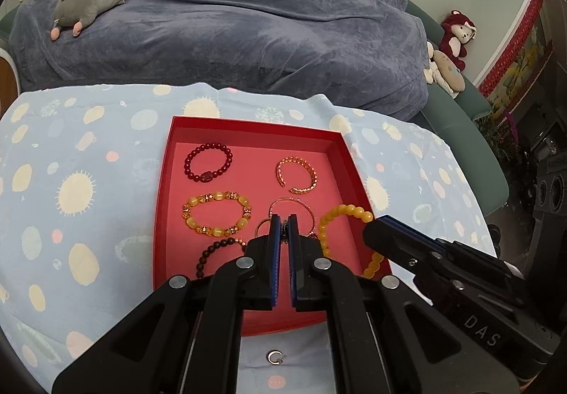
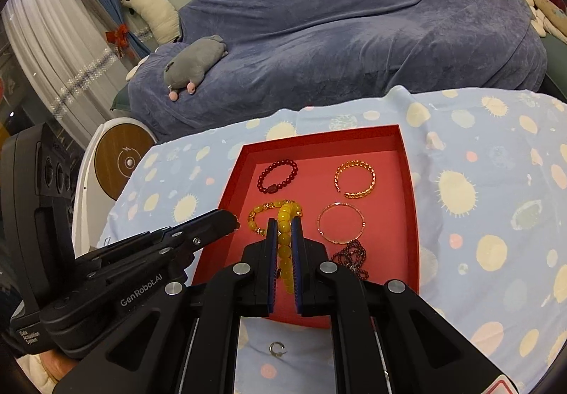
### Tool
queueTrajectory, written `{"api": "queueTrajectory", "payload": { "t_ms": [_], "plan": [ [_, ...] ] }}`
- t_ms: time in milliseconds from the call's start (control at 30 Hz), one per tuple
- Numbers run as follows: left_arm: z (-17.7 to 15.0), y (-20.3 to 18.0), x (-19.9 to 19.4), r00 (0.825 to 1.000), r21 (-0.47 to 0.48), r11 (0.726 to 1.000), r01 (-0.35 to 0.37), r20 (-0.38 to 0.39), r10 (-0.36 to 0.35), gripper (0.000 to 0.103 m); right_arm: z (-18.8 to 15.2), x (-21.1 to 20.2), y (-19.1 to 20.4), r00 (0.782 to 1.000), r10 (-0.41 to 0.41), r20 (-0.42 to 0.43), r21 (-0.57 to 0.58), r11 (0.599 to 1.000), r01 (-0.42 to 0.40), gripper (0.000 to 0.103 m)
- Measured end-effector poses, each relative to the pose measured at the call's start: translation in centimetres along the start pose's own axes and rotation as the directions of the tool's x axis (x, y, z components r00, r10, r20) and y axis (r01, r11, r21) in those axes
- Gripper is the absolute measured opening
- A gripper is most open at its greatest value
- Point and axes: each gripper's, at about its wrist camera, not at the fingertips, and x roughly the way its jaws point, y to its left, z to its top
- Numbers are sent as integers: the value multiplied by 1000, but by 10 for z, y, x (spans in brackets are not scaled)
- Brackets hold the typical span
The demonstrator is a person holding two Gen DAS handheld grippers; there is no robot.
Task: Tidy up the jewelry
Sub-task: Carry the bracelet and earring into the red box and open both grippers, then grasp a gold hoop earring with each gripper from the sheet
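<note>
A red tray (image 1: 248, 122) (image 2: 319, 138) lies on the blue spotted cloth. It holds a dark red bead bracelet (image 1: 207, 177) (image 2: 271, 188), a gold open cuff (image 1: 313, 174) (image 2: 372, 177), an amber crystal bracelet (image 1: 193, 224), a thin bangle (image 2: 341, 204), a dark bead chain (image 2: 349, 257) and a dark brown bracelet (image 1: 216, 252). My right gripper (image 2: 283, 222) (image 1: 377, 225) is shut on a yellow bead bracelet (image 2: 283, 220) (image 1: 342, 209), which hangs as a loop over the tray. Beside it, my left gripper (image 1: 283, 218) (image 2: 230, 218) hovers shut over the tray's near side, and I see nothing held in it.
A small open ring (image 1: 274, 357) (image 2: 277, 348) lies on the cloth in front of the tray. Behind the table stands a sofa under a blue-grey cover (image 1: 248, 21) with a grey plush toy (image 1: 88, 2). A black speaker (image 2: 46, 174) stands at the left.
</note>
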Motion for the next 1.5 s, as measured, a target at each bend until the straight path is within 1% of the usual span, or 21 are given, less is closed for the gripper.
{"api": "queueTrajectory", "payload": {
  "t_ms": [67, 133, 300, 433, 467, 500, 533, 567, 600, 633, 667, 767, 833, 1067, 1333, 1500],
  "plan": [
    [-2, 4, 18, 999, -2, 1000, -5, -32, 5, 4, -3, 21, -9, 999, -7, -40, 21, 1000, 7, 7],
    [-7, 8, 36, 997, -3, 1000, -17, -69, 17, 4, -10, 39, -18, 996, -36, -76, 24, 999, 38, 7],
    [-24, 20, 66, 990, -2, 999, -40, -136, 39, 4, -24, 61, -37, 986, -107, -128, 13, 994, 109, 7],
    [-34, 23, 70, 990, 5, 999, -54, -130, 54, 4, -29, 69, -43, 981, -130, -146, -3, 991, 131, 8],
    [-35, 23, 69, 991, 2, 998, -57, -123, 57, 5, -30, 68, -42, 980, -144, -139, -10, 989, 144, 8],
    [-37, 22, 67, 991, 1, 998, -60, -117, 59, 11, -30, 66, -41, 979, -160, -126, -23, 987, 159, 11],
    [-38, 22, 65, 992, 2, 998, -67, -105, 67, 26, -31, 64, -38, 978, -175, -115, -36, 984, 172, 16],
    [-39, 21, 61, 993, 4, 997, -80, -89, 80, 34, -31, 62, -36, 978, -182, -105, -46, 983, 178, 19],
    [-40, 20, 58, 993, 8, 996, -92, -72, 92, 46, -31, 60, -34, 978, -185, -98, -50, 982, 181, 22],
    [-39, 19, 55, 993, 11, 995, -103, -60, 104, 51, -32, 56, -32, 978, -186, -90, -53, 982, 182, 28],
    [-40, 18, 53, 992, 14, 994, -111, -54, 112, 51, -32, 53, -30, 978, -192, -81, -55, 981, 188, 29],
    [-42, 16, 46, 993, 16, 994, -111, -50, 111, 51, -35, 44, -28, 980, -184, -72, -50, 982, 180, 30],
    [-45, 15, 41, 992, 22, 993, -118, -44, 118, 51, -38, 38, -27, 981, -179, -69, -48, 983, 176, 31],
    [-59, 6, 18, 994, 33, 994, -108, -26, 109, 51, -53, 11, -25, 982, -184, -49, -41, 982, 182, 31],
    [-82, -3, -2, 993, 41, 992, -116, -21, 117, 51, -83, -13, -30, 973, -225, -52, -54, 974, 222, 31],
    [-102, -6, -9, 992, 46, 991, -124, -29, 126, 51, -107, -21, -38, 964, -253, -78, -66, 966, 248, 31]
  ]
}}
